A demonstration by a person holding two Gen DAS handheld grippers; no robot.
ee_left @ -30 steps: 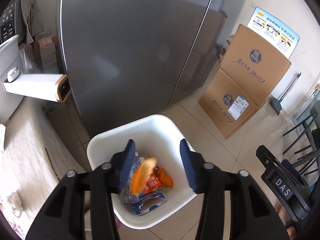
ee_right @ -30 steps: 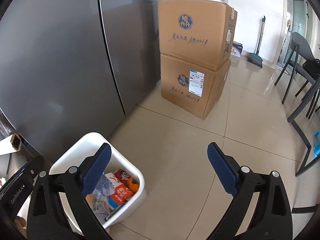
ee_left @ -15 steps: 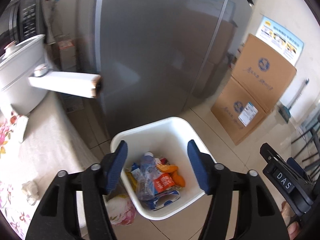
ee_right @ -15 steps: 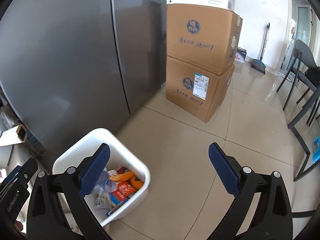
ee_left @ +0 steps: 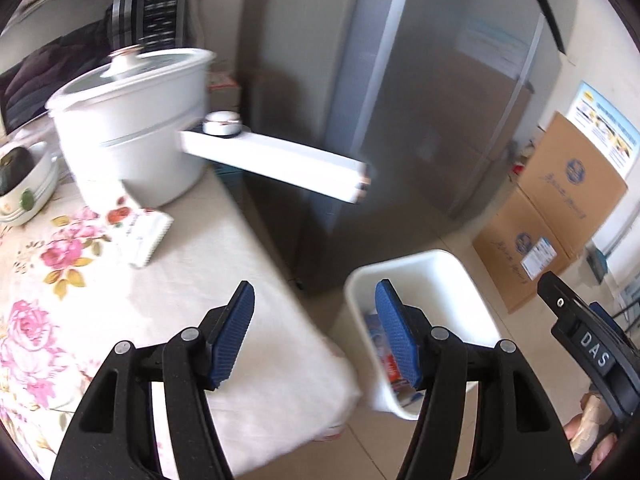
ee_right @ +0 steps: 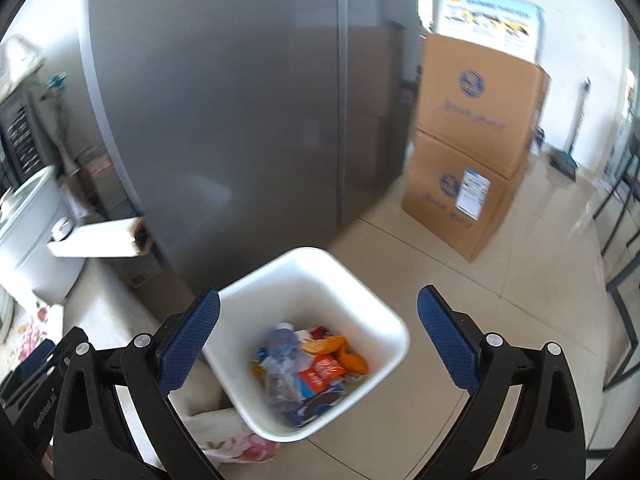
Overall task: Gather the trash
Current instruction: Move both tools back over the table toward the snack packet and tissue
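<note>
Trash (ee_right: 308,364) fills the bottom of the white bin (ee_right: 360,304): a clear bottle, orange peels and red and blue wrappers. The bin stands on the floor, just beside the table corner and in front of the gray fridge (ee_right: 240,100).

In the left view, the left gripper (ee_left: 314,334) hangs over the table (ee_left: 100,280) with its jaws partly apart and nothing between them. The bin is at 3 o'clock from it. A white packet (ee_left: 144,236) lies on the flowered cloth at 11 o'clock, close to the big white pot (ee_left: 132,136). It may be the next piece to pick up, but that is only a guess.

In the right view, the right gripper (ee_right: 318,340) hangs over the bin with its jaws wide apart and nothing in them.

What could go wrong? The packet is flat and thin, so the jaws could slide over it or pinch the cloth and pull it. The pot's long white handle (ee_left: 276,160) sticks out past the table edge at 12 o'clock. A hand that goes too far that way could bump it and tip the pot. A bowl (ee_left: 24,184) sits at 10 o'clock, near the pot.

The table edge runs from 12 o'clock down to 5 o'clock in the left view. The cloth is bare under the left gripper, so there is room there. The floor is open at 3 o'clock of the bin, up to 2 boxes (ee_right: 476,152).
</note>
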